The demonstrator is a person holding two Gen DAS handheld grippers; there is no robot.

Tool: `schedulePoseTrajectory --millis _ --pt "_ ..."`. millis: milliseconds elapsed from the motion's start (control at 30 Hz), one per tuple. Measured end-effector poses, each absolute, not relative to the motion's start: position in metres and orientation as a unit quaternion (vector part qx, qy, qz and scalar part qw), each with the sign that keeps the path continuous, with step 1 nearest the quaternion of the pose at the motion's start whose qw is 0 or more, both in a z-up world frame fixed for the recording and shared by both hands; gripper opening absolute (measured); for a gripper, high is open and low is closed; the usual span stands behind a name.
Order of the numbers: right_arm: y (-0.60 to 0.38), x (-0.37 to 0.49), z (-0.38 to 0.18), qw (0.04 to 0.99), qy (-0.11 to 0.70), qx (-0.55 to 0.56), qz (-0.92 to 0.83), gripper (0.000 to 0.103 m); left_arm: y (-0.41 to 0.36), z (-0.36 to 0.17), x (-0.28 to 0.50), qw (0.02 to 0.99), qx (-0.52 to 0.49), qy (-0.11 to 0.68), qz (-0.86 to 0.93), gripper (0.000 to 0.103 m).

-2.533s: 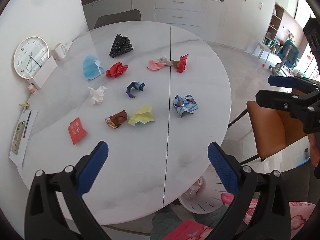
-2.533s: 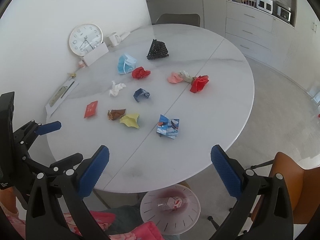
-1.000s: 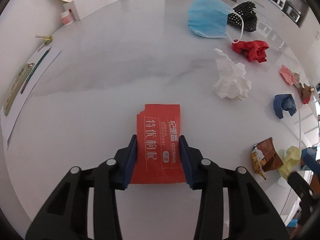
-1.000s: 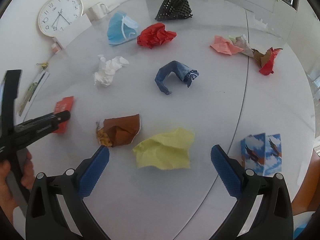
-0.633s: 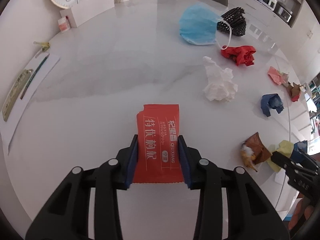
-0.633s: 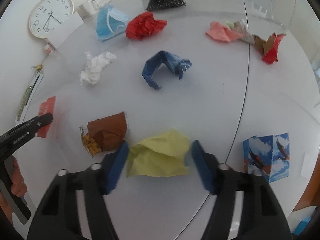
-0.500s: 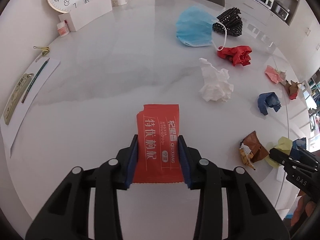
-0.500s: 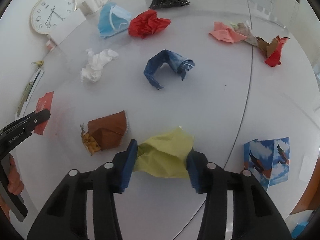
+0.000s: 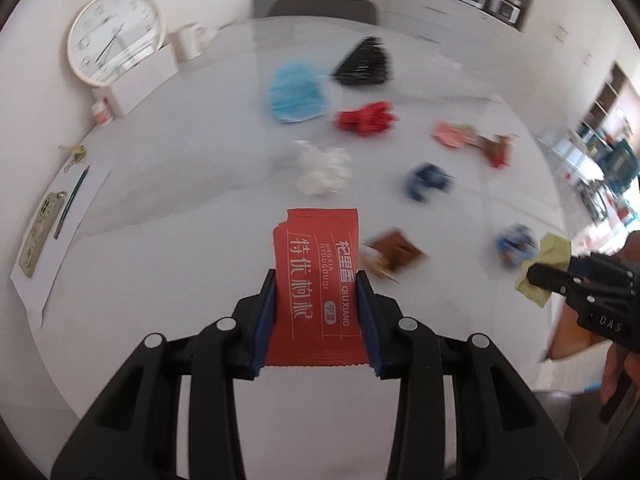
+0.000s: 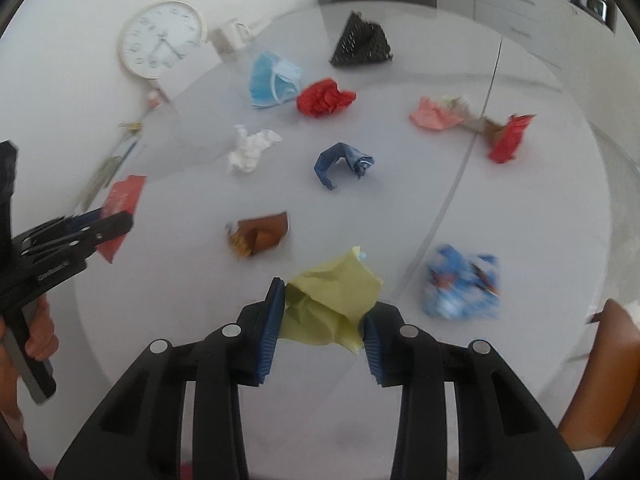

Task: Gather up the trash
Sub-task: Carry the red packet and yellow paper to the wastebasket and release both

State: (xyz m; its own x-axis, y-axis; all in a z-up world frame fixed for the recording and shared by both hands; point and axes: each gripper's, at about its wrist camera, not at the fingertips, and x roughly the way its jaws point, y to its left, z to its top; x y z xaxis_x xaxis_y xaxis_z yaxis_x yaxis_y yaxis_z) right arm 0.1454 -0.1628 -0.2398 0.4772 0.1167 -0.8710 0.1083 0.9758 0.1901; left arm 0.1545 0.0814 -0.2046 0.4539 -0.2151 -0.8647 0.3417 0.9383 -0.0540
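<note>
between the left tongs (image 9: 316, 300) a red packet (image 9: 316, 276) is pinched by its long edges, flat and clear of the table (image 9: 200, 184). the right tongs (image 10: 323, 322) have just been closing and now pinch a yellow wad (image 10: 332, 300), crumpled between the blue pads.

taking the brown wrapper (image 10: 260, 236) as landmark: the yellow wad hangs just nearer than it and to its right, the red packet off to its left in the right wrist view. a white tissue (image 10: 250, 152) and a navy scrap (image 10: 344, 164) lie beyond it, a blue mask (image 10: 274, 80), a red wad (image 10: 324, 98) and a black mesh piece (image 10: 362, 44) farther still. a blue printed wad (image 10: 462, 284) sits well to its right, across the table seam. pink and red scraps (image 10: 472, 120) lie far right and beyond.

both loads look secure, so the step in hand seems to be carrying them off to a bin, which neither view shows. the packet is thin and slick, so a firm grip seems wise; the wad is soft and may slip if the pads relax.

open room lies on the near side of the brown wrapper, bare tabletop down to the near edge. to its left, a clock (image 10: 162, 38), a mug (image 10: 230, 38) and papers (image 9: 60, 220) crowd the wall side, so withdrawing over the near edge looks safest. an orange chair (image 10: 600, 368) stands past the edge on the right.
</note>
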Motion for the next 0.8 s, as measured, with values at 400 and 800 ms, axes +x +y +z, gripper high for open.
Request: schedulePoseTrajectory --millis 400,800 --pt "-0.219 -0.014 -0.206 0.848 0.525 0.062 0.04 0.038 -0.048 -0.177 -0.005 0.826 0.064 0.512 -0.225 0.037" --pt "-0.271 -0.07 -0.209 0.847 0.524 0.056 0.07 0.039 -0.128 -0.236 -0.094 0.76 0.079 0.591 -0.259 0.038"
